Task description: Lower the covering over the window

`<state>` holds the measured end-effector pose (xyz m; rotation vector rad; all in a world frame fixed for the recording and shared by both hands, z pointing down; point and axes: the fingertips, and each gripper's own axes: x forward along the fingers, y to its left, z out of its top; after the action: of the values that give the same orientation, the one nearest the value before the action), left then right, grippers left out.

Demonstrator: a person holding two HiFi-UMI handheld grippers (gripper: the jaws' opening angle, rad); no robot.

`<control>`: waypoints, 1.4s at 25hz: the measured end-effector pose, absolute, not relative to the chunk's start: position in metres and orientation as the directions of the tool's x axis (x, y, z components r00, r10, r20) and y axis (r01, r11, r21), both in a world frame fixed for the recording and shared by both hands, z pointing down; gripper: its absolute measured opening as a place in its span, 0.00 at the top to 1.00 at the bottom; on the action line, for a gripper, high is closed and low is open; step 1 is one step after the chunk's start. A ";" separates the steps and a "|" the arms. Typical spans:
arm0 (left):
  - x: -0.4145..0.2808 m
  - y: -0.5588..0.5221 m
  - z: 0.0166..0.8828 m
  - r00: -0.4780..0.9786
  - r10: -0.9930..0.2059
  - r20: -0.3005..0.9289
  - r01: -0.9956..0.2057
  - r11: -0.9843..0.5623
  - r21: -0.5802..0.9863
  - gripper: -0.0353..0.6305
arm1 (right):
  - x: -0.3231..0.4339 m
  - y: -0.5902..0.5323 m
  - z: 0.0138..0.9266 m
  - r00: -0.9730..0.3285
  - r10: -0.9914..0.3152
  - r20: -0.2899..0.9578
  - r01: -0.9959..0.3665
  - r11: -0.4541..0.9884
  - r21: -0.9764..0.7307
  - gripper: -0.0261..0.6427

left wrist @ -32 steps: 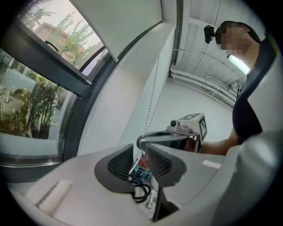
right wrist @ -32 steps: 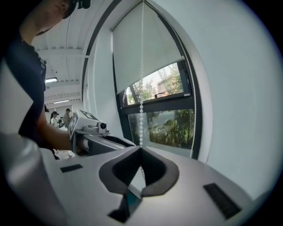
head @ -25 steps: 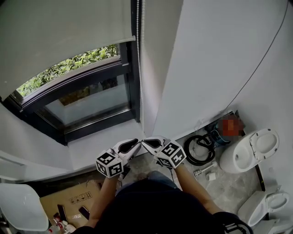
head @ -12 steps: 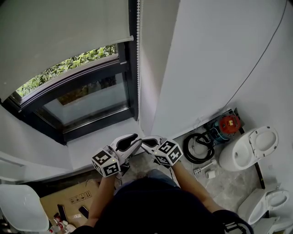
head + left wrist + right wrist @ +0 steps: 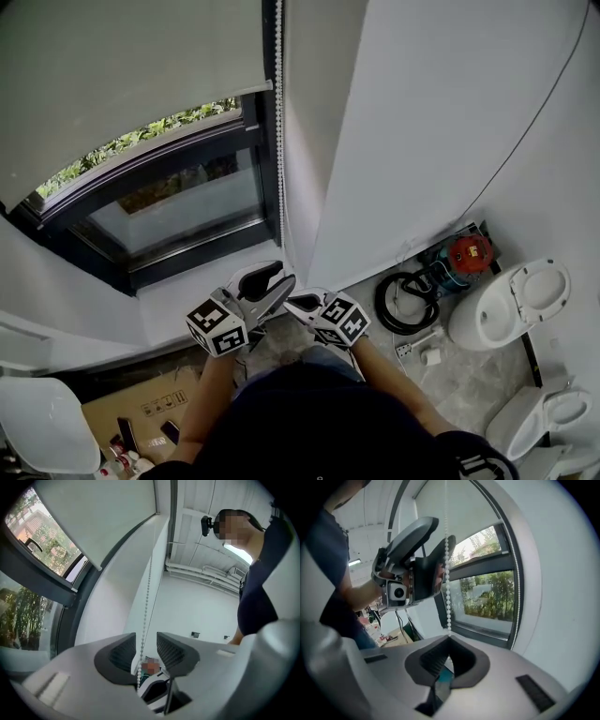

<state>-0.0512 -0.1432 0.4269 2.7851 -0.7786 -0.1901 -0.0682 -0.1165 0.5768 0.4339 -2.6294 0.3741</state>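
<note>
Head view: up and to the left of both grippers, the blind [image 5: 131,84], a smooth pale sheet with a straight bottom bar, covers the upper part of the window [image 5: 178,202]. Below that bar the dark frame shows, with glass and green leaves behind it. The chain [image 5: 279,141], a thin string of small white beads, hangs straight down along the frame's right edge to the grippers. The left gripper [image 5: 277,278], white plastic with a marker cube at its back, is the higher of the two. The right gripper [image 5: 292,302] sits just under its tips. Well to the right of the right gripper, a coiled black hose [image 5: 403,305] and a glossy white toilet [image 5: 511,305] are on the mottled grey floor [image 5: 469,375]. In the left gripper view the left gripper [image 5: 146,651] has its jaws spread, having just been opening. Its dark ribbed pads [image 5: 123,653] flank the chain [image 5: 148,597], which runs between them unsqueezed, nearer the left pad. In the right gripper view the right gripper [image 5: 449,639] has its jaws pressed together, pinching the chain [image 5: 447,573] at their tips. The left gripper [image 5: 445,530] is above them, around the same strand.
</note>
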 end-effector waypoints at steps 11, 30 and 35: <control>-0.042 -0.149 0.404 0.843 -0.536 -0.035 -0.518 -0.829 0.208 0.93 | -0.060 -0.117 0.577 -0.840 -0.265 0.474 -0.368 0.919 -0.138 0.94; -0.032 -0.158 0.464 0.880 -0.467 0.089 -0.469 -0.823 0.320 0.93 | -0.049 -0.112 0.618 -0.769 -0.236 0.594 -0.356 0.930 -0.090 0.94; -0.032 -0.150 0.490 0.889 -0.447 0.100 -0.446 -0.797 0.407 0.93 | -0.046 -0.109 0.618 -0.761 -0.240 0.603 -0.371 0.923 -0.101 0.94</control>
<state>-0.0320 -0.1504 0.4898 2.6291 -0.6534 -0.0018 -0.0459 -0.1086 0.6177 0.4340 -2.4686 0.2854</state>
